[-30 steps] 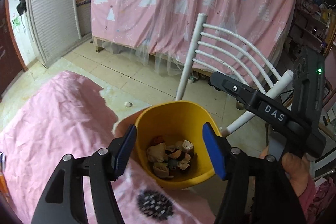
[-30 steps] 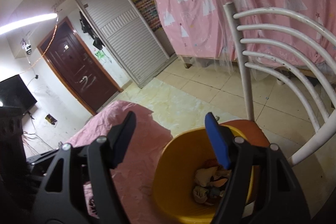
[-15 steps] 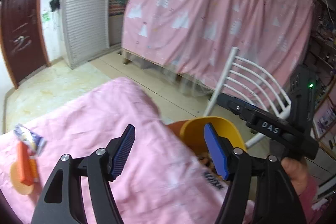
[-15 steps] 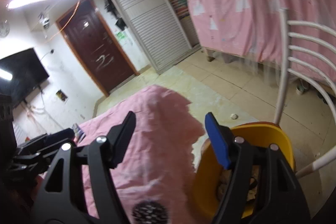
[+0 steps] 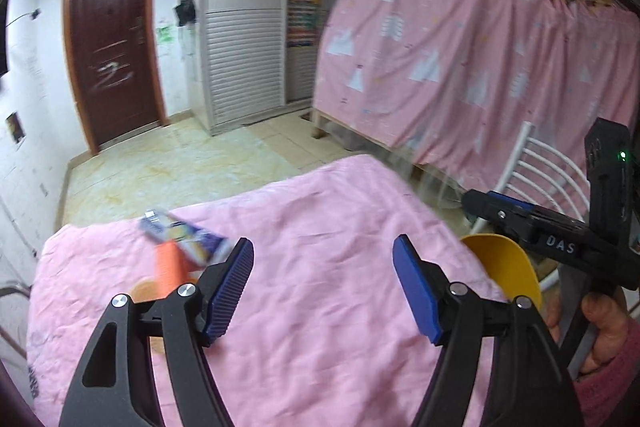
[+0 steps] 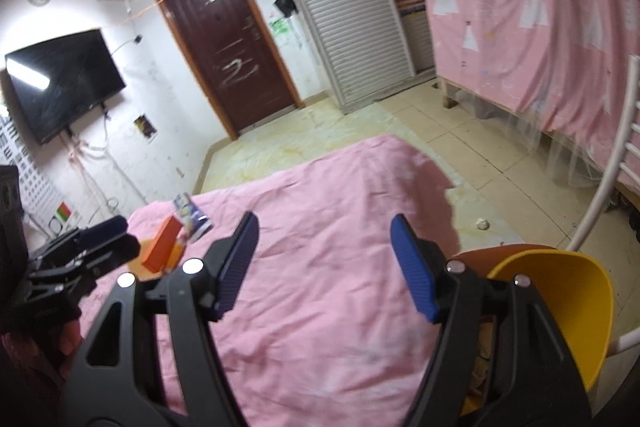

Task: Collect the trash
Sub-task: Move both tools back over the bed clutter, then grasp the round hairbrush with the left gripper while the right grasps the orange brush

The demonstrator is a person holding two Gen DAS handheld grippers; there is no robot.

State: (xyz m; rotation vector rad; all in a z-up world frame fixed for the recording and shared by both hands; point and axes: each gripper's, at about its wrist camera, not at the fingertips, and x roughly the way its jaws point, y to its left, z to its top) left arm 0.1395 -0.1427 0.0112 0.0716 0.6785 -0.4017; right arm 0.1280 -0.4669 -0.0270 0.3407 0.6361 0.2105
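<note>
A pink-covered table (image 5: 320, 235) fills both views. On its far left lie a blue-and-white wrapper (image 5: 180, 233), an orange box (image 5: 169, 264) and an orange disc (image 5: 144, 291); they also show in the right wrist view, the wrapper (image 6: 191, 214) and the box (image 6: 162, 243). A yellow bin (image 6: 576, 307) holding trash stands on a chair at the table's right; its rim shows in the left wrist view (image 5: 504, 267). My left gripper (image 5: 323, 285) is open and empty above the cloth. My right gripper (image 6: 323, 267) is open and empty beside the bin.
A white chair back (image 5: 536, 163) rises behind the bin. A pink curtain (image 5: 460, 67) hangs at the right. A dark door (image 6: 228, 55), a shuttered cabinet (image 6: 344, 7) and a wall TV (image 6: 60, 79) stand beyond tiled floor (image 6: 360, 131).
Both grippers have swung left and up from over the yellow bin to over the pink table. The wrapper and orange box have come into view. Both stayed open.
</note>
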